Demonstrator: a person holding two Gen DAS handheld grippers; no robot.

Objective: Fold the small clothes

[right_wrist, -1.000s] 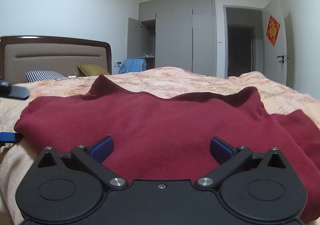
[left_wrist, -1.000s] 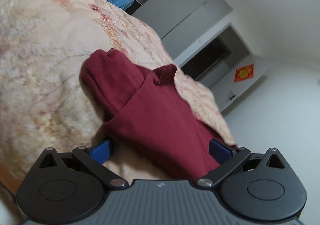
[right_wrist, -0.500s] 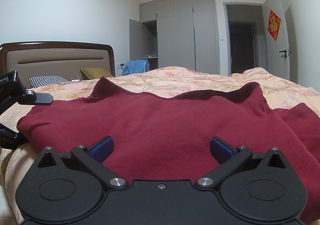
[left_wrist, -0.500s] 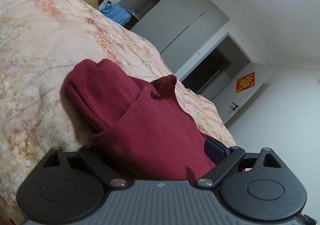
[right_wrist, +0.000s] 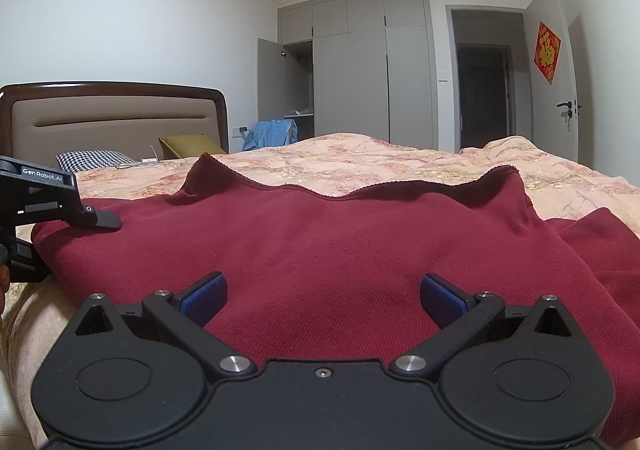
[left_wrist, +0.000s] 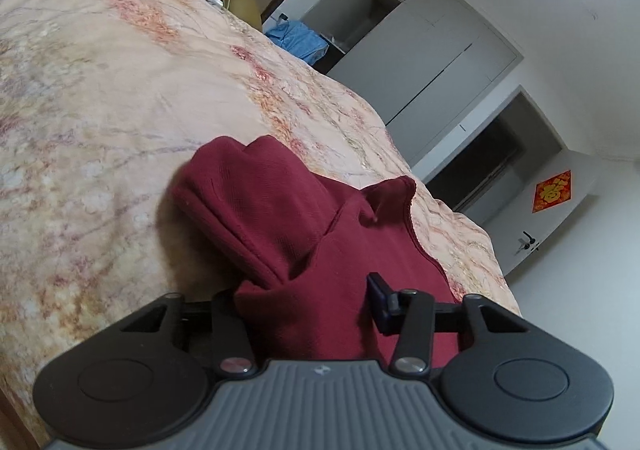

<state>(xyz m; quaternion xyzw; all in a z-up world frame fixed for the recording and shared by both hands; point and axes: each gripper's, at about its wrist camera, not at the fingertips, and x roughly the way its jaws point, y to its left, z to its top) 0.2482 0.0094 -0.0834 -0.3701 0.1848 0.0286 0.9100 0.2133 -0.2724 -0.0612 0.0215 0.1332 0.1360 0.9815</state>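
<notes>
A dark red knit garment (right_wrist: 320, 242) lies spread on the floral bed cover (right_wrist: 380, 161). In the left wrist view its near corner (left_wrist: 304, 250) bunches up between my left gripper's fingers, which have closed onto the cloth. My left gripper (left_wrist: 304, 310) is shut on this red garment; its right blue pad (left_wrist: 378, 302) presses the fabric, the left pad is hidden under it. My right gripper (right_wrist: 322, 298) is open, its blue pads wide apart just above the garment's near edge. The left gripper's body (right_wrist: 44, 201) shows at the left edge of the right wrist view.
The bed has a brown padded headboard (right_wrist: 112, 117), a checked pillow (right_wrist: 94, 159) and a mustard cushion (right_wrist: 188, 143). A blue cloth (right_wrist: 272, 131) hangs by the open grey wardrobe (right_wrist: 352, 69). A dark doorway (right_wrist: 484, 93) and a white door are at the right.
My left gripper has closed its fingers onto the garment's corner and gathered the cloth. It has come further into the right wrist view. My right gripper has stayed open in place.
</notes>
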